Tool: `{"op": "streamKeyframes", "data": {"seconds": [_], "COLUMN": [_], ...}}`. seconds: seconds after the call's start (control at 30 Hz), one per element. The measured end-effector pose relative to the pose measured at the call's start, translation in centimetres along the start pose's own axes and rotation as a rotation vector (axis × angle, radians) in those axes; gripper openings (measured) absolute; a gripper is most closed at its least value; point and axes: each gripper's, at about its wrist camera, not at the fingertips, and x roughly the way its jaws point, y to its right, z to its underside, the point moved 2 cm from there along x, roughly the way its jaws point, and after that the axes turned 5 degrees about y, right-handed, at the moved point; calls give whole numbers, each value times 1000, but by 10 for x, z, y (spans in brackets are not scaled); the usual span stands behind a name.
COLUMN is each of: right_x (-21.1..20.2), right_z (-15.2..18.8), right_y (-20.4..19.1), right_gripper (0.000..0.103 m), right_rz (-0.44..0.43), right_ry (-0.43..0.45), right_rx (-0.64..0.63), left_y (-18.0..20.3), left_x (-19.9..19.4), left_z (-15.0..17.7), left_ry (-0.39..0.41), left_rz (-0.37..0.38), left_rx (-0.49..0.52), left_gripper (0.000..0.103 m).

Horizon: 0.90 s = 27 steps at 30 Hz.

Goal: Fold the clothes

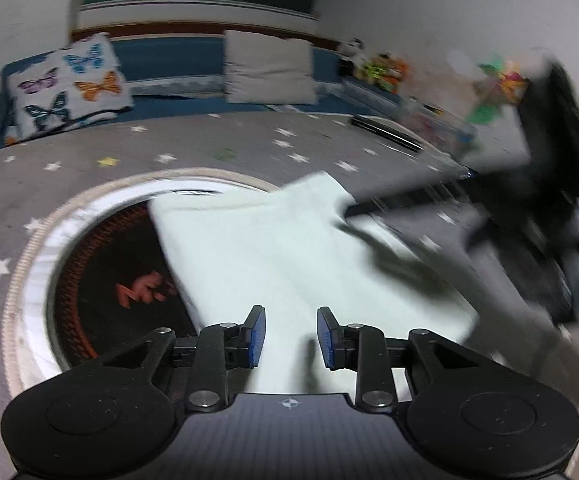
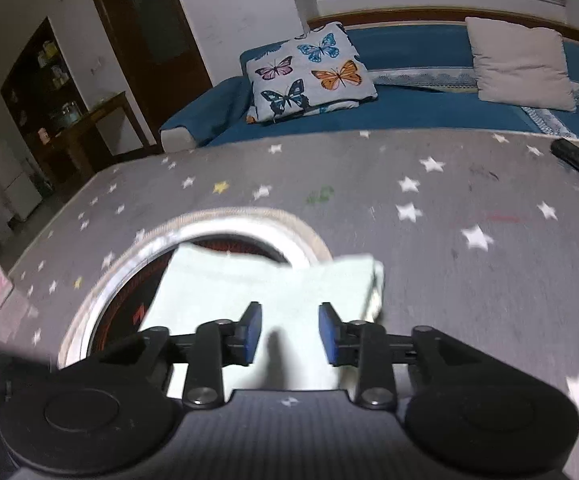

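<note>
A pale mint folded cloth (image 1: pixel 289 256) lies flat on the grey star-print table cover (image 1: pixel 89 168), partly over a round opening with a dark red-patterned surface (image 1: pixel 121 276). My left gripper (image 1: pixel 291 336) is open and empty just above the cloth's near edge. In the left wrist view the right gripper (image 1: pixel 373 210), blurred, reaches in from the right over the cloth's far right edge. In the right wrist view my right gripper (image 2: pixel 289 334) is open and empty above the same cloth (image 2: pixel 273 292), whose folded right corner (image 2: pixel 375 280) shows layers.
A blue sofa (image 2: pixel 409 108) with a butterfly cushion (image 2: pixel 309 72) and a beige cushion (image 2: pixel 523 64) stands behind the table. A dark flat object (image 1: pixel 387 132) lies at the table's far right. Toys (image 1: pixel 381 68) sit at the right. A dark cabinet (image 2: pixel 49 92) stands far left.
</note>
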Motion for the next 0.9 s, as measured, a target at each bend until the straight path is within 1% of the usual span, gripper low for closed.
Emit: {"op": "streamKeyframes", "data": {"seconds": [0.1,0.17,0.2,0.33,0.43,0.7,0.87,0.9], "right_x": [-5,-9,-12,-20,-16,-1,1,2], "right_z": [14,21,23,33,36,40,40,41], "right_y": [5,11,14,26,29,32,33,33], "right_gripper": [35,35,36,38,40,43,45,45], "right_rz": [31,36,32,17,15,10,-4,-10], "right_ry": [-16,-13,-9,8,16,43,49,50], "right_rx": [13,48,67,142,174,246,270,277], "left_y": [-10,-19,-23,-33,-36,-41,-41,-40], "left_x": [5,7,8,11,12,14,17,18], "left_z": [-6,-8,-9,-10,-9,-7,-8,-8], "left_ry": [-1,-16,-18,-14,-16,-24,-27,-29], "left_rz": [-67,-87,-100,-132,-146,-137,-117,-114], "left_rx": [-24,-77,-99,-146,-182,-243,-254,-257], "left_gripper": [40,41,43,52,58,59,56,52]}}
